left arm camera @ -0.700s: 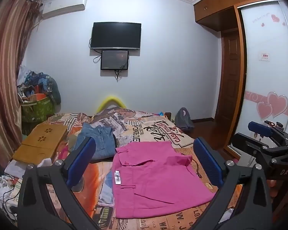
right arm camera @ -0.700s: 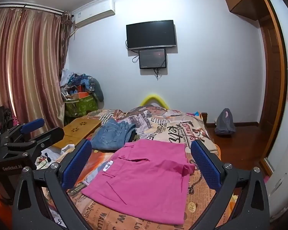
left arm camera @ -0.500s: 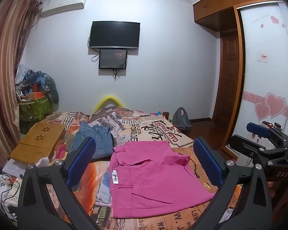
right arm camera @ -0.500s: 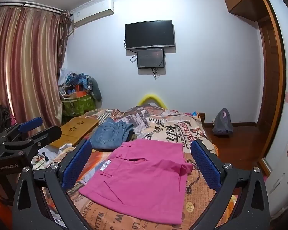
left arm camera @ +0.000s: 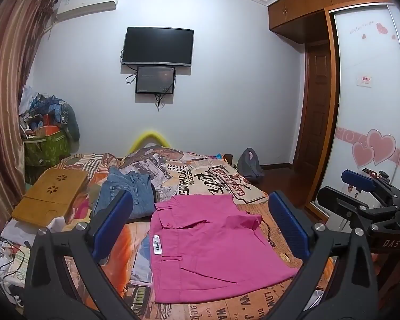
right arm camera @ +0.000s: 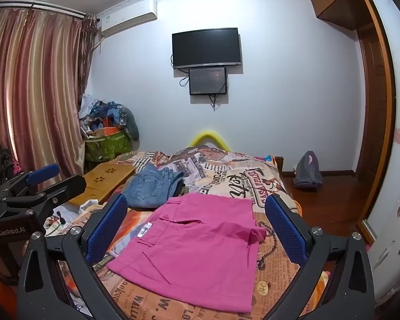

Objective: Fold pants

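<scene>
Pink pants [left arm camera: 210, 242] lie folded flat on the bed, with a white label at the left edge and a small flap turned up at the right side; they also show in the right wrist view [right arm camera: 197, 248]. My left gripper [left arm camera: 200, 226] is open and empty, held above and in front of the pants. My right gripper [right arm camera: 194, 226] is open and empty, also held above them. Each gripper appears at the edge of the other's view: the right gripper [left arm camera: 370, 194] and the left gripper [right arm camera: 40, 186].
Folded blue jeans [left arm camera: 128, 194] lie behind the pants on the patterned bedspread [left arm camera: 213, 176]. A wooden lap tray [left arm camera: 50, 194] sits at the bed's left. A cluttered green bag [left arm camera: 45, 146], curtains, a wardrobe [left arm camera: 368, 106] and a grey backpack [left arm camera: 249, 162] surround the bed.
Both grippers have tilted slightly upward and back, so the pants sit lower in both views. The pants have not moved.
</scene>
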